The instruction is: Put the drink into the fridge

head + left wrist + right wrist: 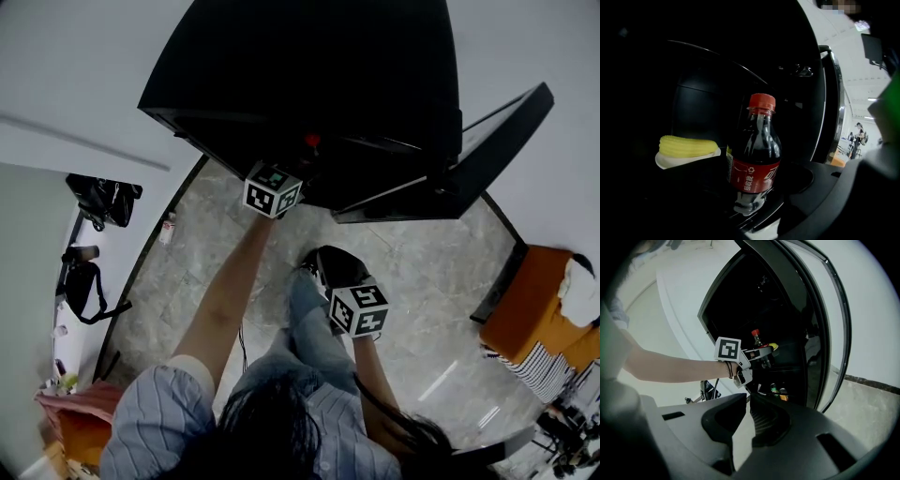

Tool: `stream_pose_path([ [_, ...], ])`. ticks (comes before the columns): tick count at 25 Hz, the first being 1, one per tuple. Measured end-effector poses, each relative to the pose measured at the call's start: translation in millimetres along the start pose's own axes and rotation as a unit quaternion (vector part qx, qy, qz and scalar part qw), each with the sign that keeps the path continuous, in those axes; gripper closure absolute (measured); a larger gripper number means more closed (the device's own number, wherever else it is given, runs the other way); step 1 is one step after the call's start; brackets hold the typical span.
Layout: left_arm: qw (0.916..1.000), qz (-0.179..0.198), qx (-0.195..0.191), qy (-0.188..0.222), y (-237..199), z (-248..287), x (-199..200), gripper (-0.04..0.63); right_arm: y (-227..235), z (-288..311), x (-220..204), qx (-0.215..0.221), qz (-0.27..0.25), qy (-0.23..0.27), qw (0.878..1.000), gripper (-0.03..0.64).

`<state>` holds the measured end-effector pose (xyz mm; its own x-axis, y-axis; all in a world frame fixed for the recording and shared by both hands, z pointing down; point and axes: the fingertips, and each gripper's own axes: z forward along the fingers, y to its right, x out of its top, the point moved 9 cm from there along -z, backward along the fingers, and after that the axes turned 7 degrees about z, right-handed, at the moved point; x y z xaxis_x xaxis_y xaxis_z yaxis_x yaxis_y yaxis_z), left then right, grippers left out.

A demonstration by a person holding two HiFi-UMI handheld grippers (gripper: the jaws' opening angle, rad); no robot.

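Note:
A cola bottle [754,159] with a red cap and red label stands upright between the jaws of my left gripper [751,197], which is shut on its lower body. The gripper reaches into the dark open fridge [309,75]. In the right gripper view the left gripper [761,353] holds the bottle [756,339] at a shelf inside. A yellow corn cob [686,146] on a white dish lies just left of the bottle. My right gripper [749,398] hangs back outside the fridge, shut, with nothing in it; its marker cube [359,309] sits above the person's knee.
The fridge door [487,141] stands open to the right. Small bottles [777,391] sit on a lower shelf. On the marble floor are an orange seat with clothes [530,319] at the right and black bags [103,199] at the left wall.

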<state>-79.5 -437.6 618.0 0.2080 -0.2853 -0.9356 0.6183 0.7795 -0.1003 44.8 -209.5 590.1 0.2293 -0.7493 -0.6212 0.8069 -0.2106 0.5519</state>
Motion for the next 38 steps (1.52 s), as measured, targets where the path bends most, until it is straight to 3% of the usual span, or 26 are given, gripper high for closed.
stream_pose_path([
  [7, 0.9990, 0.018, -0.028, 0.030, -7.3, 3.6, -3.7, 0.272, 0.5, 5.1, -2.3, 0.005, 0.013, -0.005, 1.000, 0.581],
  [16, 0.9988, 0.022, -0.035, 0.025, -27.7, 26.9, 6.0, 0.272, 6.7, 7.7, -1.3, -0.003, 0.017, -0.011, 1.000, 0.581],
  [23, 0.9985, -0.012, -0.046, 0.027, -30.0, 31.9, 4.2, 0.264, 15.0, 4.0, 6.8, -0.011, 0.015, -0.007, 1.000, 0.581],
  [30, 0.9990, -0.021, -0.038, 0.010, -31.8, 23.4, 4.5, 0.242, 18.5, -2.7, 1.7, -0.014, 0.023, -0.009, 1.000, 0.581],
  [38, 0.9978, -0.044, -0.024, 0.043, -28.4, -15.0, 8.6, 0.244, 12.4, -8.9, 1.7, -0.011, 0.024, -0.007, 1.000, 0.581],
])
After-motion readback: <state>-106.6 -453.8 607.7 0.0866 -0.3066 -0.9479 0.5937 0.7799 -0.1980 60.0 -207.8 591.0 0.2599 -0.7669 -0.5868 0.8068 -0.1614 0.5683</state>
